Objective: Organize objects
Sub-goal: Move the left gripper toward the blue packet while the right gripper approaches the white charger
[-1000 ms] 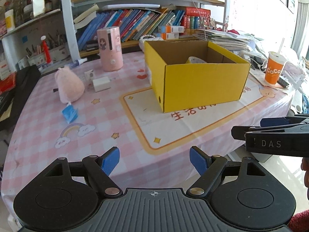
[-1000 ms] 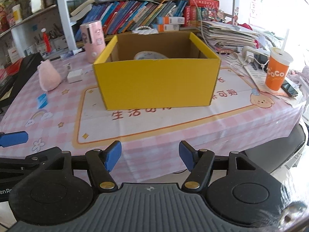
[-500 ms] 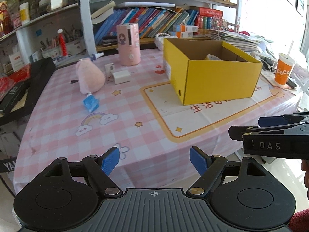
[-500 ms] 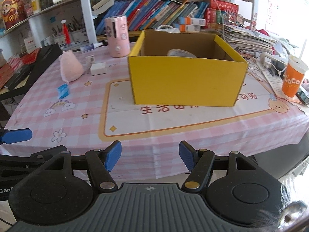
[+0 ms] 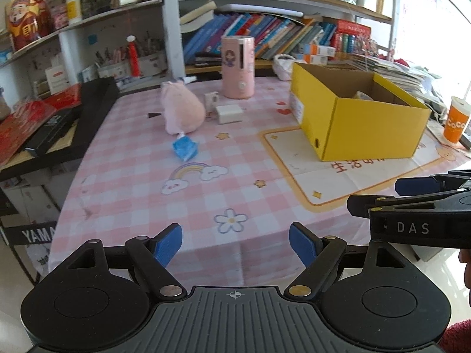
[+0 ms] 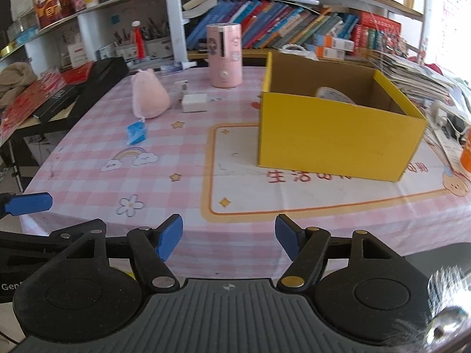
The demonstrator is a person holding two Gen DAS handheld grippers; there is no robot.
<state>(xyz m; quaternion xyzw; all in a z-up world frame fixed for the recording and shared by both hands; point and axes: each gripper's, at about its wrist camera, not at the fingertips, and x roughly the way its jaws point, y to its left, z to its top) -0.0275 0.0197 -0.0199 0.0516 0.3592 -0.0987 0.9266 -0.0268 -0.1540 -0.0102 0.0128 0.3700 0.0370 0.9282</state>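
Note:
An open yellow cardboard box [image 5: 365,126] [image 6: 338,141] stands on the pink checked tablecloth [image 5: 182,200], with a tape roll [image 6: 332,95] inside. To its left lie a pink plush toy [image 5: 182,111] [image 6: 148,98], a small blue packet [image 5: 184,148] [image 6: 136,131], a white block [image 5: 229,113] [image 6: 193,102] and a pink cylindrical canister [image 5: 238,67] [image 6: 224,56]. My left gripper [image 5: 235,244] is open and empty over the table's near edge. My right gripper [image 6: 229,239] is open and empty, also at the near edge, to the right of the left one.
An orange CoCo cup [image 5: 456,123] stands at the table's right edge. Black cases and red books [image 5: 56,123] lie left of the table. Bookshelves [image 5: 265,35] and a paper stack [image 6: 418,79] line the back.
Both grippers have swung to the left, so the plush toy and blue packet now sit nearer the centre and the yellow box further right. Both stay open and empty.

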